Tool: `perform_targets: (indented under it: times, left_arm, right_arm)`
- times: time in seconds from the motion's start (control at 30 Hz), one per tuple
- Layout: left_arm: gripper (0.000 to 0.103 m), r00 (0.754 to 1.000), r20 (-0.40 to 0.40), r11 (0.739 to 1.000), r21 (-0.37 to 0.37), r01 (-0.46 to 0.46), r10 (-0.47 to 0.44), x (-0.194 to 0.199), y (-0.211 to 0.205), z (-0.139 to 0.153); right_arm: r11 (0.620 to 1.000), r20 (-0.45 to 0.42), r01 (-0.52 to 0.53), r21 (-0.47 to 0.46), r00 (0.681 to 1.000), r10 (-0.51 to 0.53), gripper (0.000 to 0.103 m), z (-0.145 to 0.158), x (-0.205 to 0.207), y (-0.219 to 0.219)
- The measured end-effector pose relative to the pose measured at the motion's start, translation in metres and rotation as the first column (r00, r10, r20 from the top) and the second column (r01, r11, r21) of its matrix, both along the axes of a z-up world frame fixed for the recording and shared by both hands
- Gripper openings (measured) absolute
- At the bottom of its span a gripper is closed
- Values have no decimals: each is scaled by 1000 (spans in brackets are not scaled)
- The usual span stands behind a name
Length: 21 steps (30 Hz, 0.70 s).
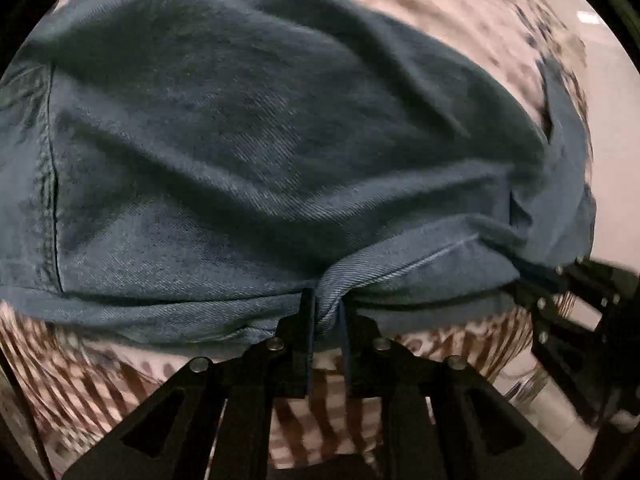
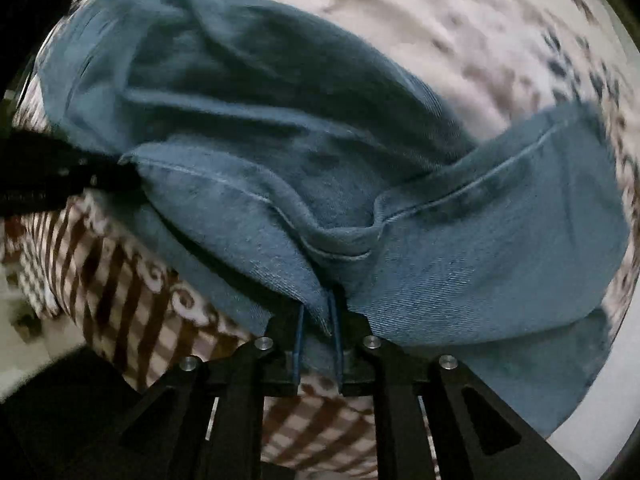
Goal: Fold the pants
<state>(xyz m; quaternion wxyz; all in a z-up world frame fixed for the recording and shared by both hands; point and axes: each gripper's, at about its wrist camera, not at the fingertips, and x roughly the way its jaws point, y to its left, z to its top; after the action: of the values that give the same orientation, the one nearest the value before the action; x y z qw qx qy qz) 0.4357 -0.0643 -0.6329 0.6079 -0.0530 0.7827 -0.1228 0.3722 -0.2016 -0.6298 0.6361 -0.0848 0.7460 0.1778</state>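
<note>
Blue denim pants [image 1: 256, 152] fill most of the left wrist view and spread over a patterned cloth. My left gripper [image 1: 326, 312] is shut on a bunched hem edge of the pants. In the right wrist view the pants [image 2: 304, 128] hang in folds, with a stitched hem [image 2: 500, 184] to the right. My right gripper [image 2: 320, 312] is shut on a pinched fold of the denim. The right gripper's black frame [image 1: 572, 320] shows at the right edge of the left wrist view, and the left gripper [image 2: 60, 176] shows at the left edge of the right wrist view, on the cloth.
A brown and white patterned bedcover [image 2: 120, 288] lies under the pants and also shows in the left wrist view [image 1: 80, 380]. Pale floor [image 1: 612, 120] lies beyond its right edge. Both views are blurred by motion.
</note>
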Motion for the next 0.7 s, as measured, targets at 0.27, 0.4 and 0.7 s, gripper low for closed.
perform_targets:
  times: [0.27,0.4,0.7]
  left_arm:
    - [103,994,78,997,9,-76,75,-27,21,68]
    - [103,987,97,991,25,-134,131,-37,48,73]
    - [103,879,324,894,166,-417,350,11,173,52]
  right_arm:
    - [970,-137,214,114,971,-197,101,69,-12,-43]
    - [879,-133,472,72,878,-461,100,87,5,-81]
    - [649,18,748,-141,657,-754,87,3,132,-139]
